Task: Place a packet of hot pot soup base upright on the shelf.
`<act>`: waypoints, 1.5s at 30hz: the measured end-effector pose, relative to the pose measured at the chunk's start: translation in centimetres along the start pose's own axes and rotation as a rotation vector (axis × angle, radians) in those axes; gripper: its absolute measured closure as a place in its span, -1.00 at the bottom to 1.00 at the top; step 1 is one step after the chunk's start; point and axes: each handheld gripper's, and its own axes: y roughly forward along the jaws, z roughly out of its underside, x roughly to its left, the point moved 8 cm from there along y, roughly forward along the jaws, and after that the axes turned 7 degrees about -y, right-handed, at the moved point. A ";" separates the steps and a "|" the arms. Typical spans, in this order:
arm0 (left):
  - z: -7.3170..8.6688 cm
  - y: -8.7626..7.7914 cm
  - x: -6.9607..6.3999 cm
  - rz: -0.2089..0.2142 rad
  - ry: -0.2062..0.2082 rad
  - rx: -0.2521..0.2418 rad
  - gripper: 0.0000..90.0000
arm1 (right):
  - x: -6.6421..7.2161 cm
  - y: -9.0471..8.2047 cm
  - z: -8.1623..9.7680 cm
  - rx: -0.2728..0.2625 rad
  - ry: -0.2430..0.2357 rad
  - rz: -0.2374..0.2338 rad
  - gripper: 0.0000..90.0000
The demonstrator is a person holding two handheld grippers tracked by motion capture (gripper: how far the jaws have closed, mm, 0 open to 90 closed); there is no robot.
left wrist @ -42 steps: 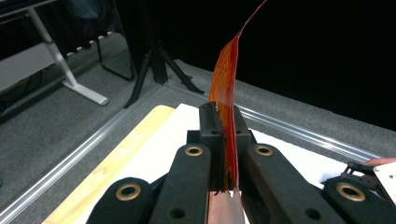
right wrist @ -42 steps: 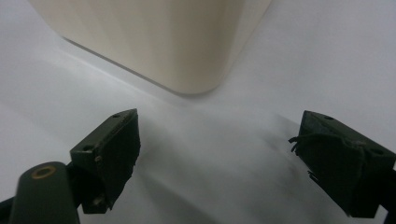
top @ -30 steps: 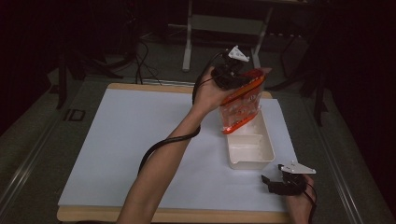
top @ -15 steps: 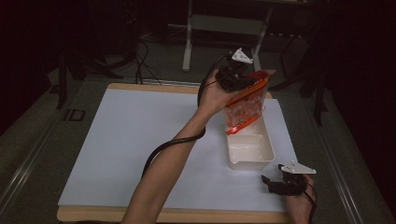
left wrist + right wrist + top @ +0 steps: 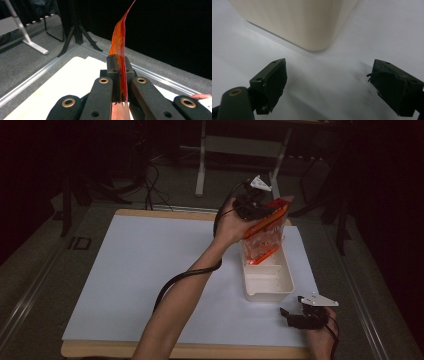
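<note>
My left gripper (image 5: 260, 211) is raised over the far end of a white bin (image 5: 272, 287) and is shut on the top edge of an orange-and-clear plastic bag (image 5: 262, 237). The bag hangs tilted, its lower end dipping into the bin. In the left gripper view the jaws are pressed together on the thin orange edge of the bag (image 5: 119, 47), at my left gripper (image 5: 119, 65). My right gripper (image 5: 299, 316) rests low by the bin's near right corner, open, with nothing in it. In the right gripper view my right gripper (image 5: 327, 80) has its jaws spread wide before the bin's corner (image 5: 312, 25).
A white sheet (image 5: 150, 270) covers the wooden table (image 5: 190, 351). The left gripper's cable (image 5: 180, 280) trails along the forearm. Metal stands (image 5: 200, 170) and grey carpet lie beyond the far edge; a metal rail (image 5: 30, 80) runs beside the table.
My left hand has sunk slightly with the bag, bringing its lower end closer into the bin. The right gripper has not moved.
</note>
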 end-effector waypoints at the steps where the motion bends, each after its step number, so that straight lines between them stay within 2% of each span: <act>1: 0.0 0.0 0.0 -0.005 -0.002 0.000 1.00 | 0.0 0.0 0.0 0.001 0.000 0.000 -0.70; 6: 0.0 -0.3 0.5 -0.044 -0.012 0.004 1.00 | 0.0 0.0 0.0 0.001 0.000 0.000 -0.70; 12: 0.2 -0.3 0.8 -0.044 -0.034 0.014 1.00 | 0.0 0.0 0.0 0.000 -0.001 0.000 -0.70; 15: 0.5 0.2 0.6 -0.031 -0.024 0.032 1.00 | 0.0 0.0 0.0 0.001 0.000 0.000 -0.70; 20: 0.6 0.8 0.1 -0.035 -0.006 0.054 1.00 | 0.0 0.0 0.0 0.001 -0.001 -0.001 -0.70; 31: 0.8 1.5 0.0 -0.034 -0.001 0.075 1.00 | 0.0 0.0 0.0 -0.001 0.001 -0.003 -0.70; 36: 0.9 1.8 0.1 -0.032 -0.012 0.076 1.00 | 0.0 0.0 0.0 -0.002 0.001 -0.002 -0.70; 40: 1.2 2.2 0.1 -0.033 -0.004 0.093 1.00 | 0.0 0.0 0.0 -0.002 0.003 -0.002 -0.70; 41: 1.8 2.7 0.2 -0.038 -0.004 0.113 1.00 | 0.0 0.0 0.0 -0.002 0.003 -0.002 -0.70; 45: 2.7 3.6 0.7 -0.032 -0.038 0.116 1.00 | 0.0 -0.1 0.0 -0.004 0.002 -0.004 -0.70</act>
